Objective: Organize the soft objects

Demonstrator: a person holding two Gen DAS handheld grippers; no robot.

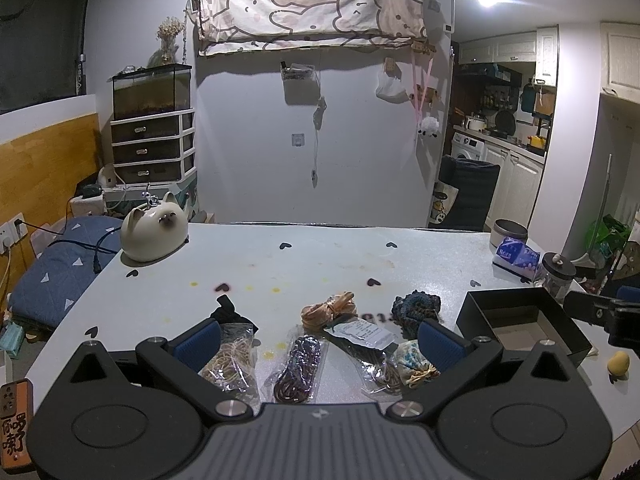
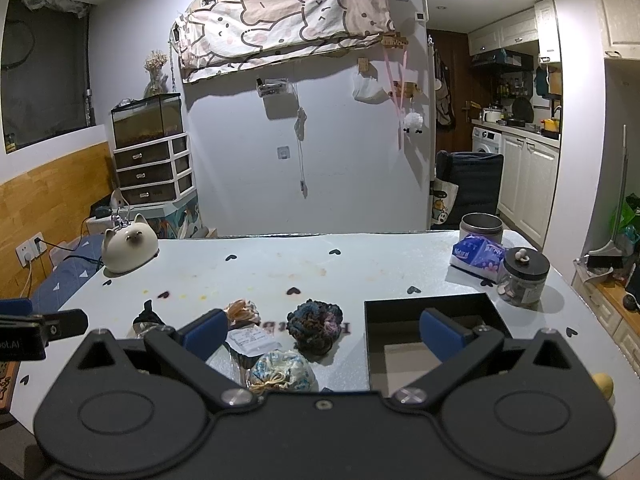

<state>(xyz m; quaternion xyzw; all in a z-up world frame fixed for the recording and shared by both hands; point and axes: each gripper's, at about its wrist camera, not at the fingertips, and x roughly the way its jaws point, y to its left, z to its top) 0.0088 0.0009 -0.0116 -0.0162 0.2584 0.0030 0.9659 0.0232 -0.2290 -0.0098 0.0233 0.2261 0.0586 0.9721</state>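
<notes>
So over on the far left of the table (image 1: 280,264) there's a ceramic cat figure (image 1: 154,234), and closer in sits the pile of soft stuff: a black fabric piece (image 1: 228,312), a bagged tan cord bundle (image 1: 232,364), a bagged dark purple cord (image 1: 298,368), an orange ribbon bundle (image 1: 330,309), another bagged cord with a white label (image 1: 364,334), a dark crocheted scrunchie (image 1: 416,308) and a blue-and-white scrunchie (image 1: 412,362). The left gripper (image 1: 318,340) hangs just above them, fingers wide apart, nothing in it. Right of the pile is the open black box (image 2: 424,308), and the right gripper (image 2: 322,332) is spread open too, its right finger over the box. Further right there's a lidded glass jar (image 2: 524,276) and a tissue pack (image 2: 478,254).
</notes>
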